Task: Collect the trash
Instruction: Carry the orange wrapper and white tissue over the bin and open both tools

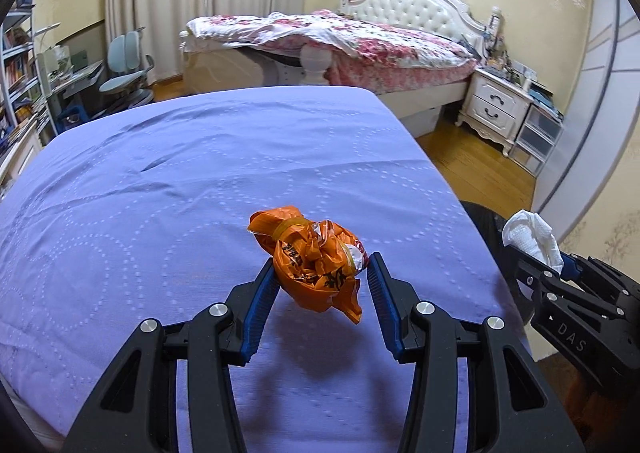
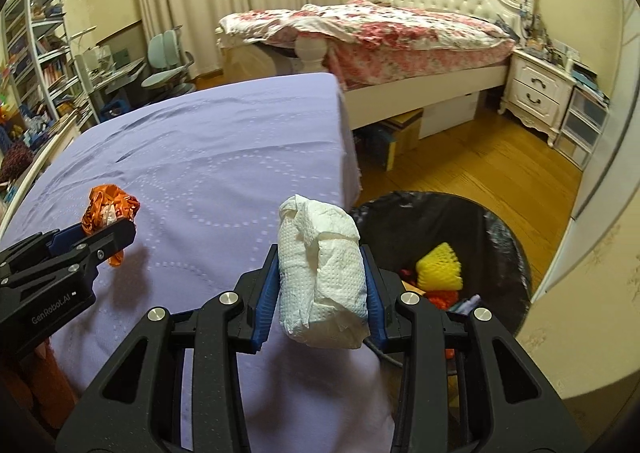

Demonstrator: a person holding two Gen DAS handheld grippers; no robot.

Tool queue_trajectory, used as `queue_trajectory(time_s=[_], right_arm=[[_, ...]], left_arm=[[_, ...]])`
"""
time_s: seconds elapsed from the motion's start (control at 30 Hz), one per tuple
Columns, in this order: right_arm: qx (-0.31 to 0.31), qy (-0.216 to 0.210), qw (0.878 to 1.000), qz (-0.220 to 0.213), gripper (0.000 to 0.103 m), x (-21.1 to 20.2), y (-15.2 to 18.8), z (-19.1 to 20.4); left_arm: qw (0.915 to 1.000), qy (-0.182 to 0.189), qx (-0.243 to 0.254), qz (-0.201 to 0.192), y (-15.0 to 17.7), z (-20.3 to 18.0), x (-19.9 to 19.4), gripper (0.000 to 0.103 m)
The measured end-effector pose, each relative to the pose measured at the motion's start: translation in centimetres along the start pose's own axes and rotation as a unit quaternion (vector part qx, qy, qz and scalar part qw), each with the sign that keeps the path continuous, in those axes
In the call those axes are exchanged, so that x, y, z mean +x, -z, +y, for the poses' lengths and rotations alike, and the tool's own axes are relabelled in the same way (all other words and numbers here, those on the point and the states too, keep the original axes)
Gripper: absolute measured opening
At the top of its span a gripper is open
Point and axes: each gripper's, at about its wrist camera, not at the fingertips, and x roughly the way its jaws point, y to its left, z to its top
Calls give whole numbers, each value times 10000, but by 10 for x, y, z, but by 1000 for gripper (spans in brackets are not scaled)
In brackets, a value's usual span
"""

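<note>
My left gripper [image 1: 322,263] is shut on a crumpled orange plastic bag [image 1: 316,257], held a little above the purple bedspread [image 1: 160,193]. In the right wrist view the same gripper [image 2: 108,227] enters from the left with the orange bag [image 2: 108,205] in its tips. My right gripper [image 2: 322,257] is shut on a wad of white paper towel [image 2: 320,277], held over the bedspread's right edge beside a black-lined trash bin [image 2: 500,229]. The left wrist view shows that right gripper [image 1: 556,265] and its white wad [image 1: 532,237] at the far right.
The bin holds a yellow foam net [image 2: 440,267] and other scraps. Beyond lie a wooden floor [image 2: 480,169], a bed with a floral cover [image 2: 380,33], a white nightstand [image 2: 536,93], and a desk with chair [image 2: 168,61] and shelves [image 2: 36,53] at left.
</note>
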Motion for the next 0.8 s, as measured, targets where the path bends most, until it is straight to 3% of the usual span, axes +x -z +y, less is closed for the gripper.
queue_trajectory(time_s=[0.8], right_arm=[[778, 686, 9944, -220, 37, -1, 0, -99]], left_arm=[[9941, 635, 873, -48, -26, -112, 42, 47]])
